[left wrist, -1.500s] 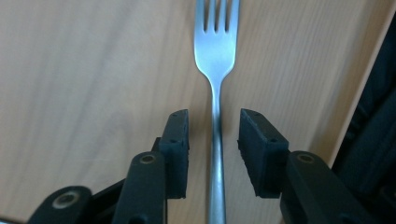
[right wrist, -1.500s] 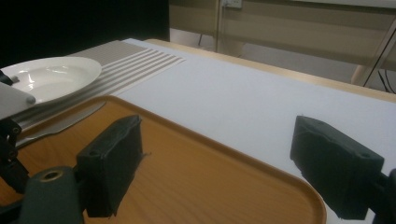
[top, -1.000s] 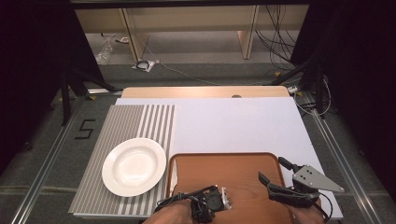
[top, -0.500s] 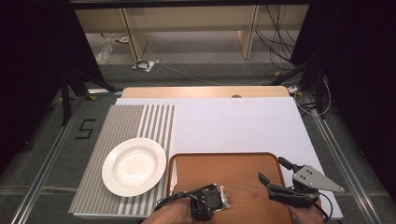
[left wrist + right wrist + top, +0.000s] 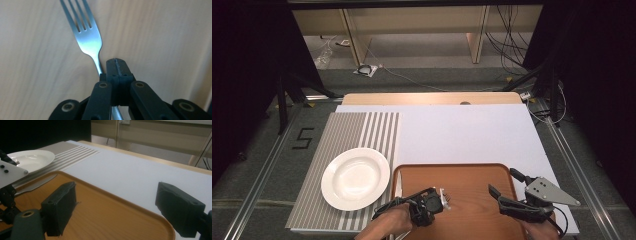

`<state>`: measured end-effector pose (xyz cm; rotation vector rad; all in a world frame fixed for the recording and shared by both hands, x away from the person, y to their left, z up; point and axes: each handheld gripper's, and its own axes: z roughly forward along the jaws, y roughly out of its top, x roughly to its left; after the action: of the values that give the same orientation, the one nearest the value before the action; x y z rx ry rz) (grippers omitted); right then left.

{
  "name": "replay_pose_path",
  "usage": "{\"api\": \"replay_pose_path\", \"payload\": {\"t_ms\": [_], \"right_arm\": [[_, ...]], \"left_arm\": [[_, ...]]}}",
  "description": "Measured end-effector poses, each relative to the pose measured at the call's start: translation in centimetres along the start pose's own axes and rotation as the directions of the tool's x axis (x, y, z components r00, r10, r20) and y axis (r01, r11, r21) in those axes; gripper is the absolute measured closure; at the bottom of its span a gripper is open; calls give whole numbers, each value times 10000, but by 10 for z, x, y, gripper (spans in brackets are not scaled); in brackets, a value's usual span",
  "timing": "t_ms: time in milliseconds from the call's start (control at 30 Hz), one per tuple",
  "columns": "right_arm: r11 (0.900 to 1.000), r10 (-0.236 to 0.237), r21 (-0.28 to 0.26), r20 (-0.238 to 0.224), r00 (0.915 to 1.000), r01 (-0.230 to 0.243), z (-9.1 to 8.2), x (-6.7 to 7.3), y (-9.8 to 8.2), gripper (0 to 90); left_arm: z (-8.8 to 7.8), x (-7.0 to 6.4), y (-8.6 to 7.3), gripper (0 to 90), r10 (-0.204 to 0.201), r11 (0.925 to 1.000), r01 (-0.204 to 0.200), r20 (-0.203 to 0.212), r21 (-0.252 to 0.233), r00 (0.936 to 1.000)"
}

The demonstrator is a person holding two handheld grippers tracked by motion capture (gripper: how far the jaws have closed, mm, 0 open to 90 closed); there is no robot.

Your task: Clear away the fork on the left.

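My left hand-held gripper point(image 5: 117, 65) has its jaws pressed together on the handle of a fork point(image 5: 88, 41), pinching the thin steel neck just below where the head widens. In the left gripper view the fork's long axis runs roughly along the gripper's own line, leaning a little to the left: the handle passes under the jaws at the bottom and the tines point up and away, toward the upper left of that view. The fork's head sits over the wooden tray point(image 5: 162, 37), whose grain fills the background; I cannot tell whether the tines touch the wood or hang just above it.

From the high view I see the left hand-held gripper point(image 5: 441, 199) over the near-left part of the tray point(image 5: 472, 172), the hand coming in from the bottom edge. The fork itself is too small there for me to make out.

My right hand-held gripper point(image 5: 507, 186) stands with its jaws spread wide and nothing between them, near the tray's right rim. In the right gripper view its two black pads sit well apart, one over the tray's wood and the other out past the rim over the white counter point(image 5: 130, 177).

A knife point(image 5: 35, 186) lies along the tray's left edge. A white plate point(image 5: 355, 177) rests on the striped mat point(image 5: 357, 130), just beside the tray's left side.
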<state>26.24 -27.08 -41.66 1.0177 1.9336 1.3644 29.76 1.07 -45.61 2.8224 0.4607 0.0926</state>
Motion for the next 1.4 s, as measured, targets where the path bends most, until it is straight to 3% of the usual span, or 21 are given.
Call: {"api": "replay_pose_path", "payload": {"t_ms": [633, 1400], "right_arm": [[10000, -7, 97, 14, 10000, 7, -1, 0, 0, 180], [10000, -39, 84, 4, 10000, 39, 0, 0, 0, 180]], "left_arm": [[-3, 30, -13, 893, -877, 9961, 881, -659, 24, 9940], [-7, 56, -29, 893, -1470, 9881, 1498, -728, 353, 9865]]}}
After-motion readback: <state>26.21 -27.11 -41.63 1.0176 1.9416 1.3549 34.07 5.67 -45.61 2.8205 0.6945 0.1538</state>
